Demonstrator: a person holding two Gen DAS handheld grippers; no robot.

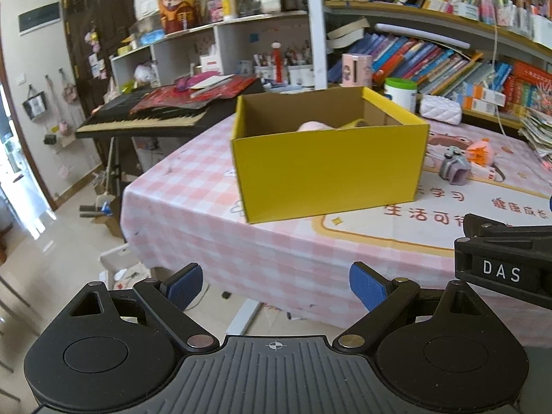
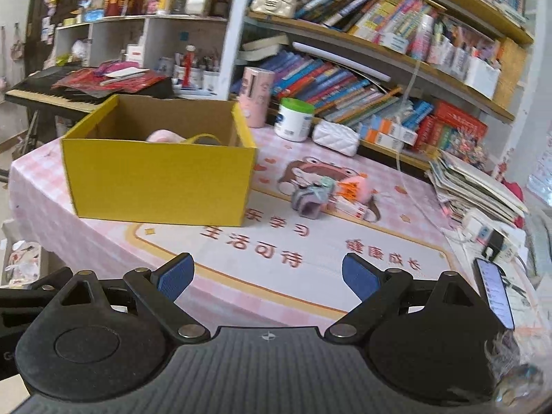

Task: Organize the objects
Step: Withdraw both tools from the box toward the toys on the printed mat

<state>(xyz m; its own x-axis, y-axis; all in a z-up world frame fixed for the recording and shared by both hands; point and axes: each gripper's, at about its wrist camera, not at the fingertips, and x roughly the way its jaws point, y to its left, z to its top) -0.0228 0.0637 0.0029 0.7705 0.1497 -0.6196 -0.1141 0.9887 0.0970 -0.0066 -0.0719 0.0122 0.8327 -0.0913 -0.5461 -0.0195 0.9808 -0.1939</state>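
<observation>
Both tongs [image 1: 276,288] [image 2: 267,277] apart, empty; yellow box [image 2: 158,179] ahead, small toys [image 2: 310,198] just right, bookshelf [image 2: 345,79] behind.

A home study room: crammed bookshelves [image 2: 362,79], a keyboard piano [image 1: 145,117], a pink-checked table [image 2: 310,258].

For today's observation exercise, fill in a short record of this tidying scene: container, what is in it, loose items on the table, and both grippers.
Container: yellow box, open-topped, on the pink checked tablecloth
Inside box: a pink item and a yellow band, partly hidden
Loose items: grey-purple toy and orange-pink toy, to the right of the box
Left gripper: open, empty
Right gripper: open, empty
</observation>
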